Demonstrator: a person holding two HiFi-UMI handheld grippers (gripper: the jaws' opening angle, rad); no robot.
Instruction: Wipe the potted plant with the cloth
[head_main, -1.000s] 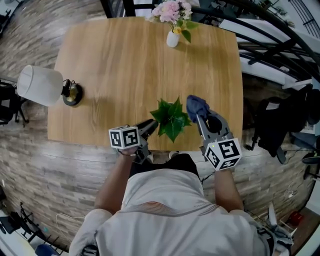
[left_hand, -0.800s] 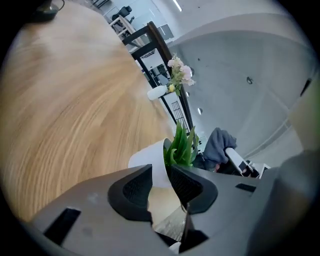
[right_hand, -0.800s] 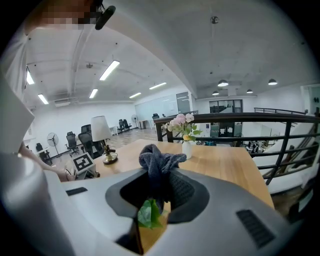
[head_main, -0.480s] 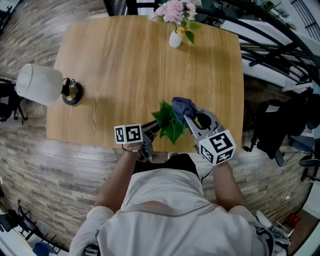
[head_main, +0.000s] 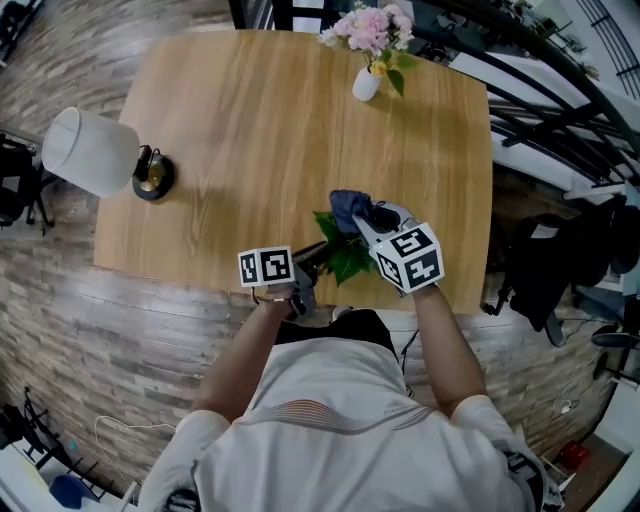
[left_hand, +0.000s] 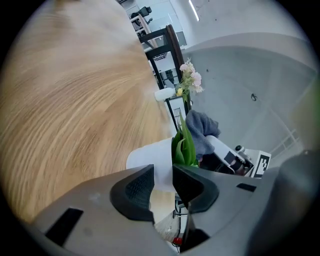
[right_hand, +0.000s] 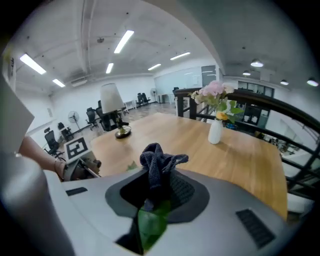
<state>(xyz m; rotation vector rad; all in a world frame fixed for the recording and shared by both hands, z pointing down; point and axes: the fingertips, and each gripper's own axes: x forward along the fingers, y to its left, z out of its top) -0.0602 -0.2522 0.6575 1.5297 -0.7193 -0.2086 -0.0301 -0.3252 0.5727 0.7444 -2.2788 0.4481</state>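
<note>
Wiping at the desk's (head_main: 250, 130) near edge, with the right gripper (right_hand: 156, 194) clamped on the cloth (right_hand: 159, 159) and a leaf (right_hand: 151, 226) of the potted plant (head_main: 342, 262). Probably best to draw slowly outward along the leaf, squeezing lightly. Close the left gripper (left_hand: 162, 182), just now opening its jaws on nothing, around the white pot (left_hand: 149, 156) to steady it.

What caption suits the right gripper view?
Right gripper clamps a dark blue cloth, a green leaf showing between its jaws.

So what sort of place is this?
Most likely an open-plan office: rows of desk chairs and ceiling strip lights stretch behind the wooden table, which carries a lamp and a flower vase.
</note>
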